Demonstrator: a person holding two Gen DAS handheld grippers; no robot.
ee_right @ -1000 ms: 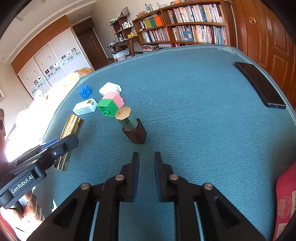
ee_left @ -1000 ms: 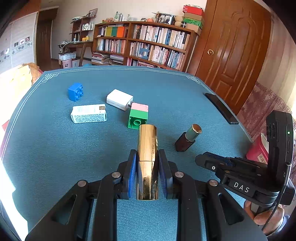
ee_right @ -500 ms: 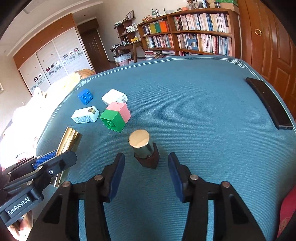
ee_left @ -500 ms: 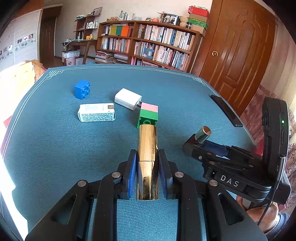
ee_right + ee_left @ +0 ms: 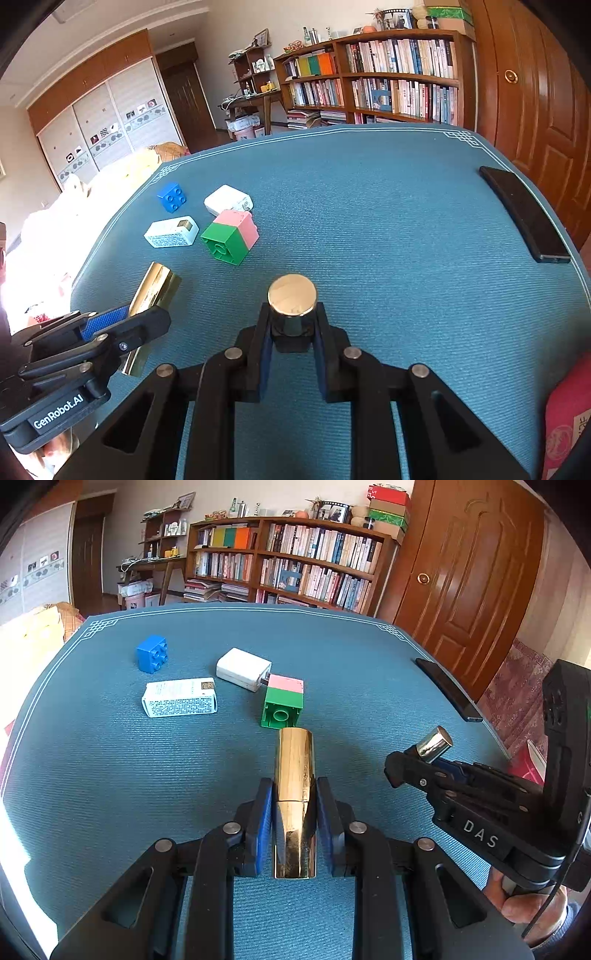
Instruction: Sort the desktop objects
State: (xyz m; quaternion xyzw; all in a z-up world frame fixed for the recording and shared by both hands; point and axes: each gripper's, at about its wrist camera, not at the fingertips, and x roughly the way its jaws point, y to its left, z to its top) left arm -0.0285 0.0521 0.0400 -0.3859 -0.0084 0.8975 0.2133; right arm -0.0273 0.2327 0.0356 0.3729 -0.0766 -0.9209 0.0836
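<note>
A shiny gold cap tube [image 5: 295, 775] is clamped lengthwise in my left gripper [image 5: 294, 794], which is shut on it just above the blue tablecloth [image 5: 110, 775]. The same cap [image 5: 155, 288] shows at the lower left of the right wrist view. My right gripper [image 5: 291, 317] is shut on a lipstick base [image 5: 291, 295] with a dark body and a round metallic top. From the left wrist view that lipstick base [image 5: 436, 744] sticks out tilted from the right gripper [image 5: 410, 764].
Beyond the grippers lie a pink-and-green brick [image 5: 283, 703], a white charger [image 5: 242, 668], a white printed box [image 5: 180, 701] and a blue brick [image 5: 152, 659]. A black phone [image 5: 524, 212] lies along the right table edge. A red item [image 5: 569, 413] sits at the near right.
My right gripper opened, moved forward around the standing lipstick base and closed on it; the base now sits tilted in its grip. The left gripper kept still with the gold cap.
</note>
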